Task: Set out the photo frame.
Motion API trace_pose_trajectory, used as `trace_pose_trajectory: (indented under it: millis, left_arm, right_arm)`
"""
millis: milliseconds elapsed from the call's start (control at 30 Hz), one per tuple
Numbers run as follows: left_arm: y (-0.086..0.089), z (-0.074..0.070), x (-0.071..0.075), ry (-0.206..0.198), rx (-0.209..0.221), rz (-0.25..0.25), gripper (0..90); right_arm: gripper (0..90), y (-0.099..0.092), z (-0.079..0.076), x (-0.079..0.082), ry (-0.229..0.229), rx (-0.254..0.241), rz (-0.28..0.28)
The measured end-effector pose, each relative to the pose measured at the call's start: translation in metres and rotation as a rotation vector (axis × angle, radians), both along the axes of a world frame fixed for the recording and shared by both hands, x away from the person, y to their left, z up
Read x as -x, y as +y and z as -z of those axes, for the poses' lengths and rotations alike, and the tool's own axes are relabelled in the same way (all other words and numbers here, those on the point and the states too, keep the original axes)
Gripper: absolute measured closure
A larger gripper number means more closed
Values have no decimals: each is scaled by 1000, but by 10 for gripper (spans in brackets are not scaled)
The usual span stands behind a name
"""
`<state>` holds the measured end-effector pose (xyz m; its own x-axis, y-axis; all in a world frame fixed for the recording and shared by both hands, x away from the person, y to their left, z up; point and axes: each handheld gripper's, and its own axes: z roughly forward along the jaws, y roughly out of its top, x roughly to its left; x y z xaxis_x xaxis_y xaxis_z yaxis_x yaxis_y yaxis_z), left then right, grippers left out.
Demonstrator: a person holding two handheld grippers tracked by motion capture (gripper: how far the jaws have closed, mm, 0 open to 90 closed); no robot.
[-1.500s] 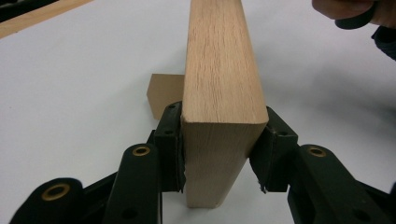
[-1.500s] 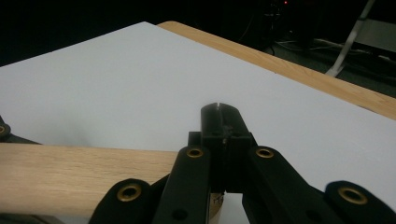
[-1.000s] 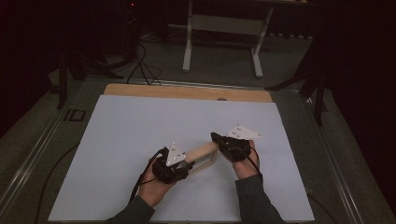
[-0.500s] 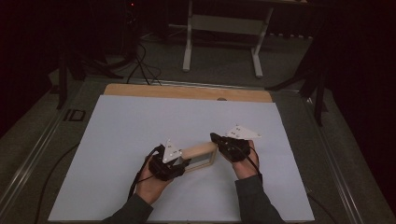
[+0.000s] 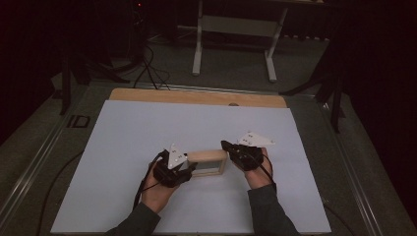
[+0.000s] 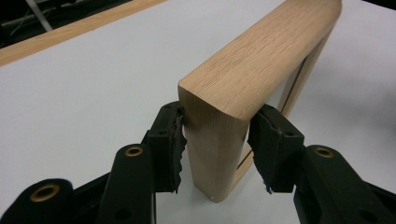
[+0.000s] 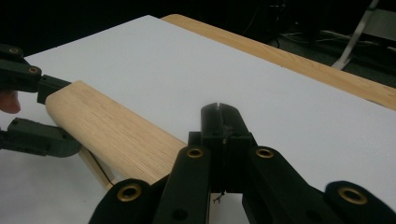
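currently the wooden frame point(image 5: 209, 162) stands on edge on the white table sheet point(image 5: 123, 132), near the person's side and about midway across, with its long axis running left to right between the two hands. left gripper point(image 5: 189, 170) is at the frame's left end; the left gripper view looks straight at that end, the frame point(image 6: 243, 93) stretching away from the jaws, its short upright side sitting between the two pads. left gripper point(image 6: 217, 151) jaws have just been opening: the one pad point(image 6: 175, 140) seems to brush the corner of the wood, the other pad point(image 6: 264, 147) stands a little off it, so i read this as a loosened grip, not a clamp. right gripper point(image 5: 227, 146) sits at the frame's right end, jaws pressed together on nothing; in the right gripper view the closed tips point(image 7: 219, 123) lie just over the near end of the top rail point(image 7: 112, 133), touching or just above, cannot say which. so the frame lies ahead of the left tongs and ahead and to the left of the right tongs, along their common line. judgement: both hands are equally near; the next move turns on whether the frame stays upright once the left pads are clear, since it stands on a narrow edge.
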<state>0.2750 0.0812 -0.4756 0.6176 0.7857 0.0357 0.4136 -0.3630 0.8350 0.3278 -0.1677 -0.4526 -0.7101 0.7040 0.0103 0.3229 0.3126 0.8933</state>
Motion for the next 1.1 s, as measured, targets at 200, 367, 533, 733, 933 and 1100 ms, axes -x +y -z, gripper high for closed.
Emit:
trace_pose_trajectory:
  millis: [200, 367, 533, 733, 933, 1100]
  left_arm:
    - [0, 1, 0, -1, 7, -5, 548]
    - [1, 2, -1, 12, 27, 2, 543]
    - [2, 2, -1, 16, 31, 3, 544]
    - [2, 2, -2, 17, 32, 2, 545]
    - [3, 3, -3, 17, 35, 4, 545]
    - [3, 3, -4, 20, 39, 4, 548]
  right_arm:
    - [897, 0, -1, 0, 3, 2, -6]
    - [883, 0, -1, 1, 1, 4, -23]
    - [817, -2, -4, 2, 1, -2, -45]
    - [661, -6, -9, 4, 11, -11, -90]
    - [475, -9, -9, 3, 51, -25, -150]
    - [400, -9, -4, 1, 79, -21, -185]
